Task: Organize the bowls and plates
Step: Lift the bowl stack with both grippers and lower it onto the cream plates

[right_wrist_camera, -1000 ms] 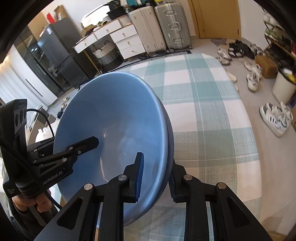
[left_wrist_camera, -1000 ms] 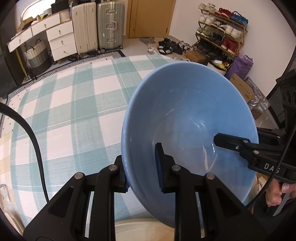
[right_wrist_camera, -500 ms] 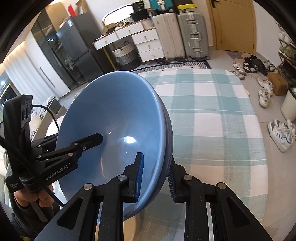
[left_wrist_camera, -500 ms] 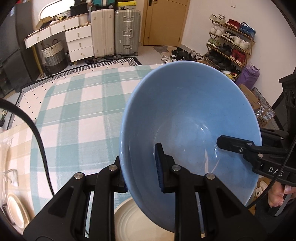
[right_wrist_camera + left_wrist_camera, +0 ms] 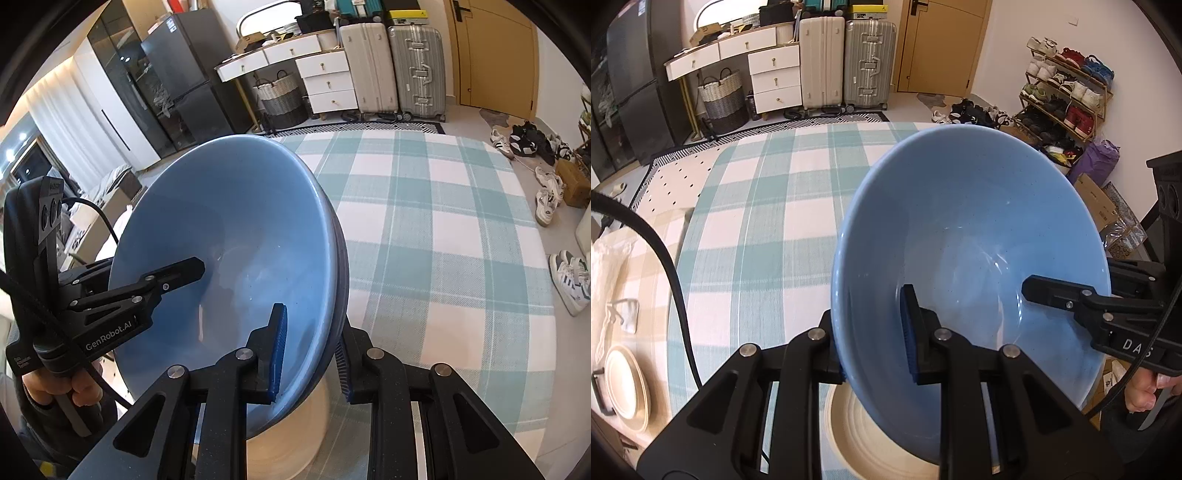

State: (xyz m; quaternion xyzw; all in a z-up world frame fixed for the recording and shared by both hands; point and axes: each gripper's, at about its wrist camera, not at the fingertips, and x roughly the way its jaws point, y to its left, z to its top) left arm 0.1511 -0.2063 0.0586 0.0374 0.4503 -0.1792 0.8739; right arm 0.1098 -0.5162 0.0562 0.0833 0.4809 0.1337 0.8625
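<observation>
The blue bowl (image 5: 975, 236), gripped on opposite rims by both tongs, is being carried back over the checked surface (image 5: 768, 206), uncovering a cream plate (image 5: 871, 443) beneath it near the front edge.

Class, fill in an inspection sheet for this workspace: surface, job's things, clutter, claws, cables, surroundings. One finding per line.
Surface: table under a teal-and-white checked cloth.
Job's things: blue bowl held tilted above a cream plate; right view suggests a second bowl nested beneath; more cream plates at the left edge.
Clutter: white bag by the left edge.
Claws: left claw and right claw each shut on the bowl's rim.
Cables: black cable across the left view.
Surroundings: suitcases, drawers, shoe rack, loose shoes.
</observation>
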